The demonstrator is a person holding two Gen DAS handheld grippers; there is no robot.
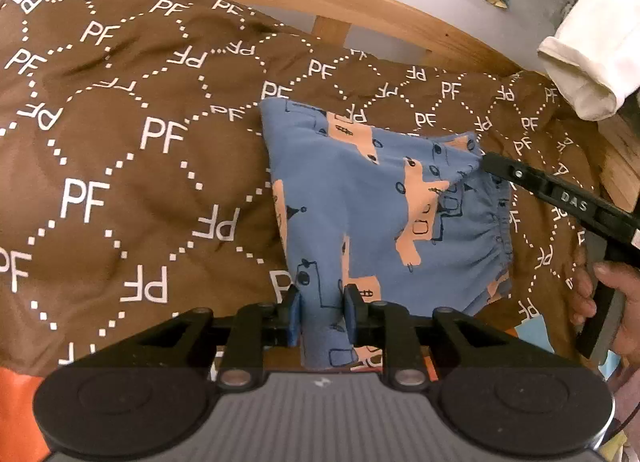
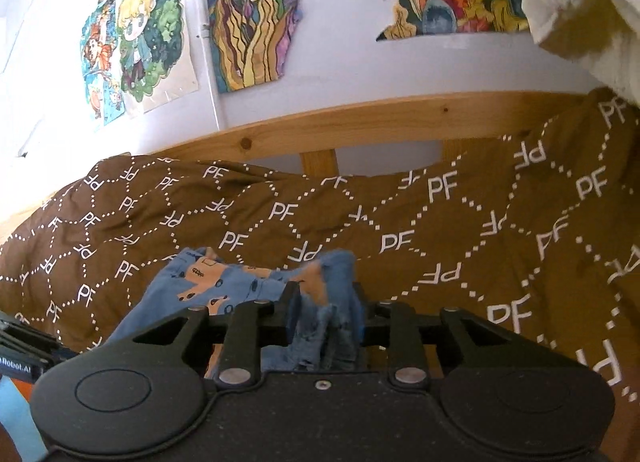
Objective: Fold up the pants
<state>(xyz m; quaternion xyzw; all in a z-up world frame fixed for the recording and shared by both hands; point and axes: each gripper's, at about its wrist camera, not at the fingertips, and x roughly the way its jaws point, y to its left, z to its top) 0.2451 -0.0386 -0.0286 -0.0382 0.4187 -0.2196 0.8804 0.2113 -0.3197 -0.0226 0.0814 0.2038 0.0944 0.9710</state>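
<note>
Bed cover: a brown quilted cover [image 1: 120,165] with white "PF" letters and dotted diamond lines spreads to the left of my left fingers and on past them to the far side.
My left gripper [image 1: 322,312]: black, with blue pads; the two fingers stand a little apart, and a fold of the pants runs up between them. I see small gaps beside the cloth, so the pads do not seem to press on it.
Pants: small blue cotton pants [image 1: 360,201] with orange patches and dark line drawings lie on the cover straight ahead of my left fingers, folded over, the gathered elastic waistband toward the right.
My right gripper [image 2: 326,312]: black as well; a bunch of the waistband cloth sits between its fingers. The pads are set apart around the bunch, and I cannot tell whether they squeeze it.
Right gripper from the left camera: its dark finger reaches in from the right and meets the far right corner of the pants.
My right hand [image 1: 608,302]: wraps the handle at the right edge.
Sleeve: a cream cuff [image 1: 588,61] hangs above the right fingers.
Bed frame: a pale pine rail [image 2: 360,121] runs beyond both grippers.
Wall pictures: colourful drawings [image 2: 140,33] hang above the rail.
</note>
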